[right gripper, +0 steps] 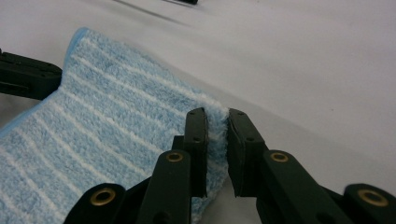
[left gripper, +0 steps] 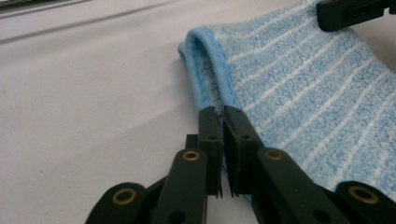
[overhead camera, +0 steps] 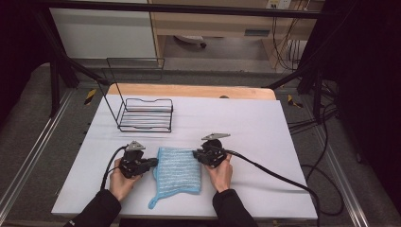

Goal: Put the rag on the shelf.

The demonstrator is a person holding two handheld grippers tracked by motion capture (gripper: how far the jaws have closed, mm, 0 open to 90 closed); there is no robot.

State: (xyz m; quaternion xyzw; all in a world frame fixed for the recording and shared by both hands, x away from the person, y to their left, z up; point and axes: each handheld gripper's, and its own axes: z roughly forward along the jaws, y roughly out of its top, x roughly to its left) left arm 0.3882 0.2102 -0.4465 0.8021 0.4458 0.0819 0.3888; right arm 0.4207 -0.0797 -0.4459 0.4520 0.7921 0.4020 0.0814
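A blue striped cloth (overhead camera: 178, 170) lay flat on the white table (overhead camera: 265, 142), directly in front of the person, with a hand-held gripper pinched onto each of its two far corners. The left hand-held gripper (overhead camera: 152, 163) came in from the cloth's left edge and had its jaws clamped on the folded, piped hem there; the left gripper view showed the hem (left gripper: 208, 70) running away from the jaws. The right hand-held gripper (overhead camera: 196, 154) came in from the opposite edge, jaws drawn nearly together on the fluffy corner (right gripper: 215, 122). The cloth stretched between the two grips, its longer side running toward the person, and a small loop (overhead camera: 152, 204) trailed off the near left corner. Both hands stood about equally close to their corners. A black wire rack (overhead camera: 144, 115) stood well apart, farther back on the left.
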